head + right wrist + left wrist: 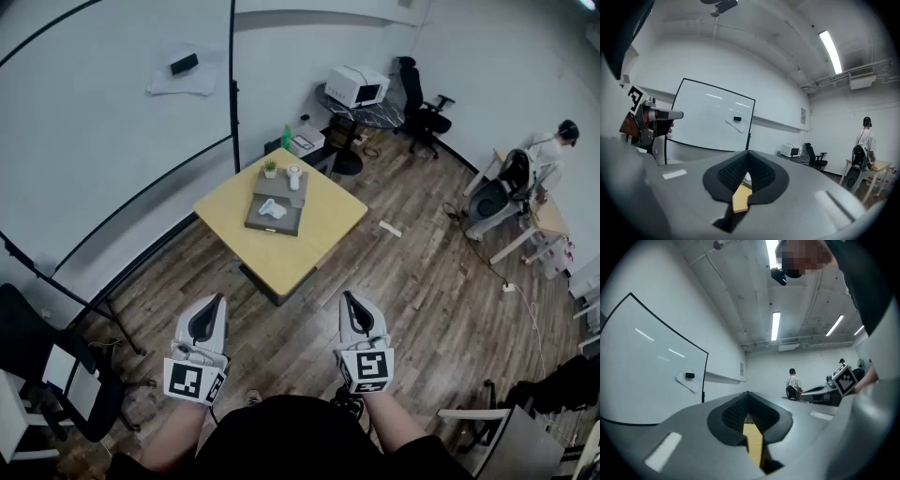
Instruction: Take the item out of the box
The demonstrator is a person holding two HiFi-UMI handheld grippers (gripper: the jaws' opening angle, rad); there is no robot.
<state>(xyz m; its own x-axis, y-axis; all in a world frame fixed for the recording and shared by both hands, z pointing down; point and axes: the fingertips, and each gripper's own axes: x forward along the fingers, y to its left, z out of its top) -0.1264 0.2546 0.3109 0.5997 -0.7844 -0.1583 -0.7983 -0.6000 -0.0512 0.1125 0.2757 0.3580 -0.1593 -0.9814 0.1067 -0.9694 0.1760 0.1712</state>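
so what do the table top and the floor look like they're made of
Table top: likely wood or laminate, pale yellow, smooth and matte; the colour is even, with no grain visible. Floor: wood or wood-look planks, brown; plank seams and streaky tones show.

You are looking down at a brown wooden plank floor [422,281]. On it a square yellow wooden table [323,220] is carrying a small green potted plant [270,169]. Beyond it a white microwave oven [356,86] is sitting near a black office chair [422,108], and a person [551,147] is facing away at the far right.
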